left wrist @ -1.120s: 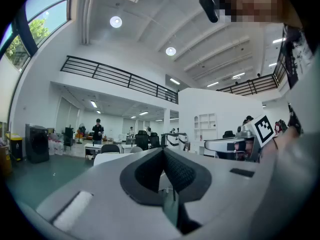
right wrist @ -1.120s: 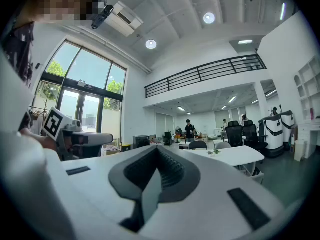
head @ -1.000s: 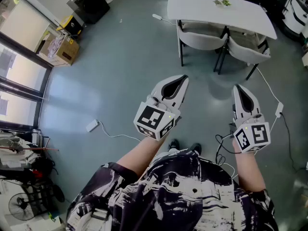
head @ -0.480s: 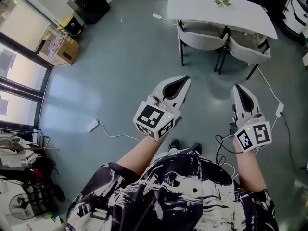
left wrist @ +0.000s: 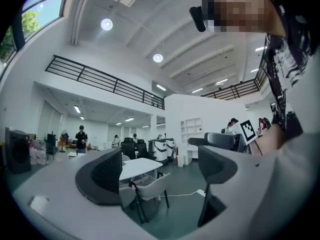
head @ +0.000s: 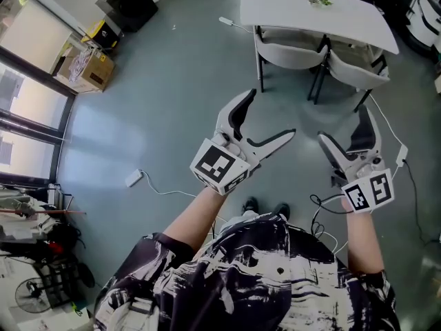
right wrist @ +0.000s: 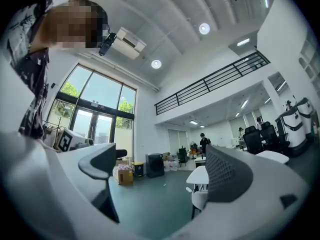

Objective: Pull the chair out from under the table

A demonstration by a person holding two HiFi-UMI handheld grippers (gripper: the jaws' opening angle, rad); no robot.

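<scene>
The left claw (head: 272,112) is opening wide, nothing between its jaws, and is being held out ahead of the person's bare forearm. The right claw (head: 342,124) is opening likewise, empty. Both are pointing toward the white table (head: 310,12), well apart from it. A pale left chair (head: 289,55) and right chair (head: 355,73) are sitting tucked beneath it.
</scene>
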